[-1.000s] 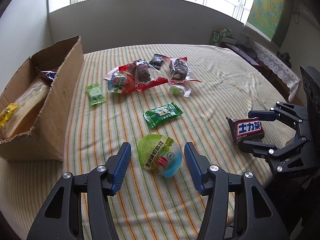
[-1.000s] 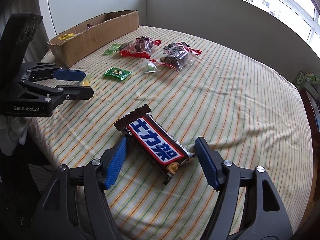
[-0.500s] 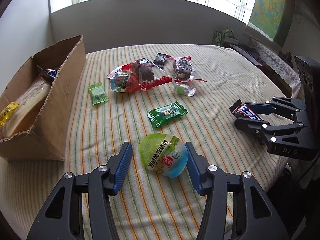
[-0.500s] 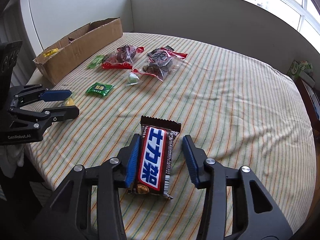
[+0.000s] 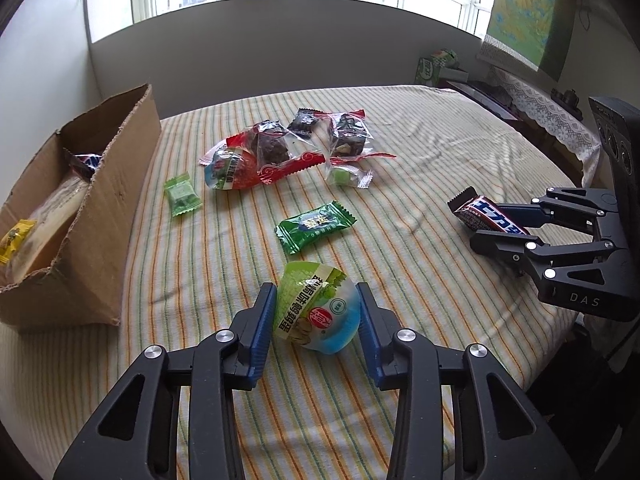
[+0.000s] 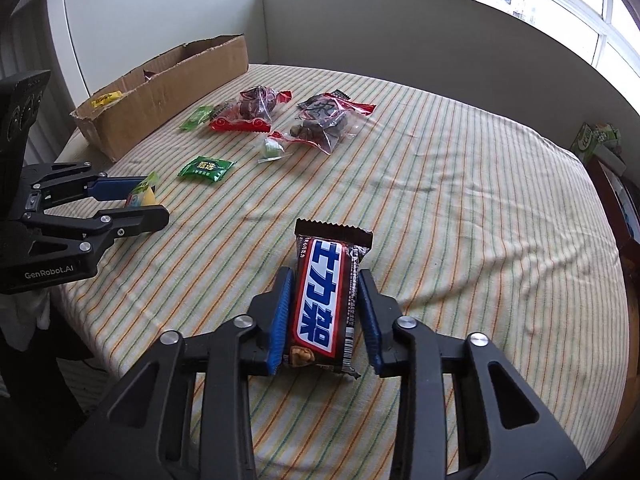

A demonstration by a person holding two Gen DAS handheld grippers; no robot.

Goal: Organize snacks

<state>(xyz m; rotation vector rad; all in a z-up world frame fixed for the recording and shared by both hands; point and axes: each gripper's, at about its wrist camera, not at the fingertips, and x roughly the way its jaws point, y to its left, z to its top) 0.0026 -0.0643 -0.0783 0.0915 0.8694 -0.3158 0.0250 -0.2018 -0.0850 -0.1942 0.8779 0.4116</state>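
Note:
My left gripper (image 5: 317,308) is shut on a round green-and-blue snack pack (image 5: 316,312), held just above the striped tablecloth; it also shows in the right wrist view (image 6: 140,196). My right gripper (image 6: 325,304) is shut on a brown chocolate bar (image 6: 326,304) with a blue-and-white label, lifted off the table; the bar also shows in the left wrist view (image 5: 486,216). A cardboard box (image 5: 92,216) at the left holds a bread pack and small sweets. Loose snacks lie mid-table: a green candy (image 5: 316,226), a small green sweet (image 5: 182,194) and red-and-clear packs (image 5: 280,152).
The round table (image 6: 460,208) has a striped cloth and drops off at its front and right edges. A wall and window sill stand behind it. A side cabinet with a green box (image 5: 436,66) is at the far right.
Both grippers have closed fully on their snacks. The right gripper has raised the chocolate bar off the cloth. The left gripper has the round pack squeezed between its pads.

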